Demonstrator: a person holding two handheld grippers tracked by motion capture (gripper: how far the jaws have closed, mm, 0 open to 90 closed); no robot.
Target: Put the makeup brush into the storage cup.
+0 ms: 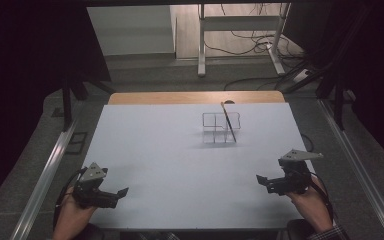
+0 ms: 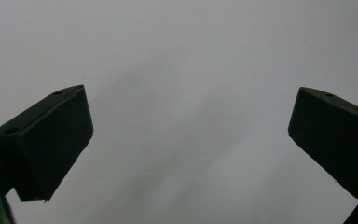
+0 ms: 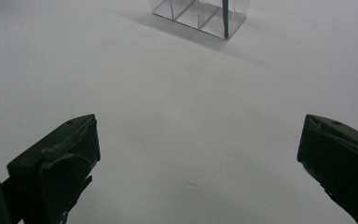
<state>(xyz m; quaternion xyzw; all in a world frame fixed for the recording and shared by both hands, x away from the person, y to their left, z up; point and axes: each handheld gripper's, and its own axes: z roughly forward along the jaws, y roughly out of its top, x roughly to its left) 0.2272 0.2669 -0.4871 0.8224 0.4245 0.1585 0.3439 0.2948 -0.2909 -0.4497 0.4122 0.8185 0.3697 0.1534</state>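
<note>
A clear plastic organiser [image 1: 221, 127] with several compartments stands on the white table [image 1: 180, 165], right of centre toward the back. A thin dark stick-like tool [image 1: 228, 121] leans in its right-hand part. In the right gripper view the organiser [image 3: 200, 14] sits at the top with the dark tool [image 3: 225, 18] inside. My left gripper [image 1: 121, 195] rests near the front left edge, open and empty. In the left gripper view, its jaws [image 2: 191, 135] stand wide apart over bare table. My right gripper [image 1: 262, 181] is near the front right, open, and the right gripper view shows its jaws [image 3: 200, 154] holding nothing.
A wooden strip [image 1: 195, 97] edges the table's far side. Metal rails [image 1: 45, 175] run along both sides. Beyond the table stand a white frame [image 1: 240, 30] and loose cables [image 1: 260, 45] on the floor. Dark curtains hang left and right.
</note>
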